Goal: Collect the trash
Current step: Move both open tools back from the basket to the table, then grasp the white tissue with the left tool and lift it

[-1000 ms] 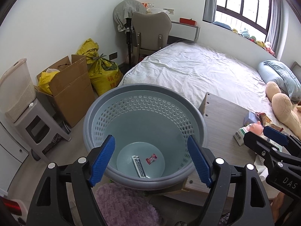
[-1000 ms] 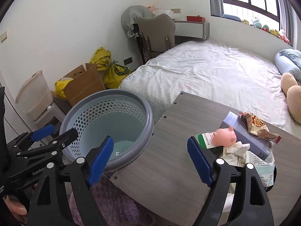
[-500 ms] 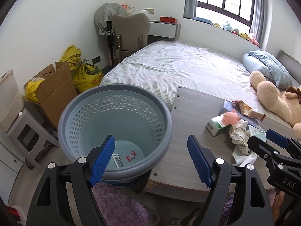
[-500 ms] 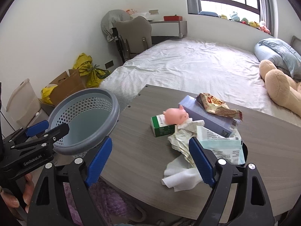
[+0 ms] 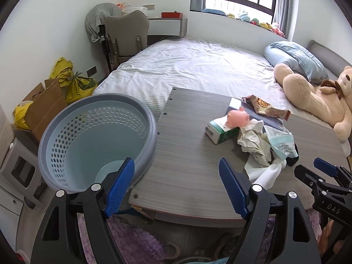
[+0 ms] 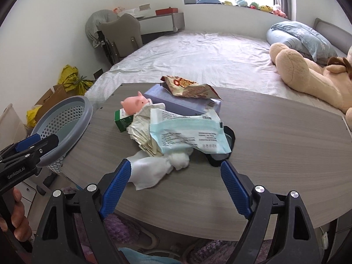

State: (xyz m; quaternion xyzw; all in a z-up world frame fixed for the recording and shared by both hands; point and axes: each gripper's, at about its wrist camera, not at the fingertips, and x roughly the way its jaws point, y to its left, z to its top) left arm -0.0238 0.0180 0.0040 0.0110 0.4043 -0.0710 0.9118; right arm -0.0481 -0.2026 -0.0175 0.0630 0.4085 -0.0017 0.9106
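Observation:
A heap of trash lies on the grey wooden table [image 6: 275, 136]: a white tissue [image 6: 151, 171], a light blue wrapper [image 6: 189, 134], crumpled paper [image 6: 143, 132] and a torn snack bag [image 6: 189, 88]. In the heap are also a green box [image 6: 122, 121], a pink pig toy [image 6: 133, 103] and a purple box [image 6: 182, 105]. My right gripper [image 6: 176, 184] hangs open just in front of the tissue, nothing between its fingers. My left gripper [image 5: 176, 184] is open over the table's near left edge, beside the grey-blue perforated basket [image 5: 72, 140].
The basket [image 6: 88, 110] stands off the table's left end, on the floor. A bed [image 5: 198, 66] with a teddy bear [image 5: 312, 96] lies behind the table. Cardboard box [image 5: 44, 107] and yellow bags [image 5: 77, 83] sit by the left wall. A purple rug [image 5: 136, 242] lies below.
Both grippers have swung right, away from over the basket and toward the table. The right one has come close to the trash heap. Both stay open and empty.

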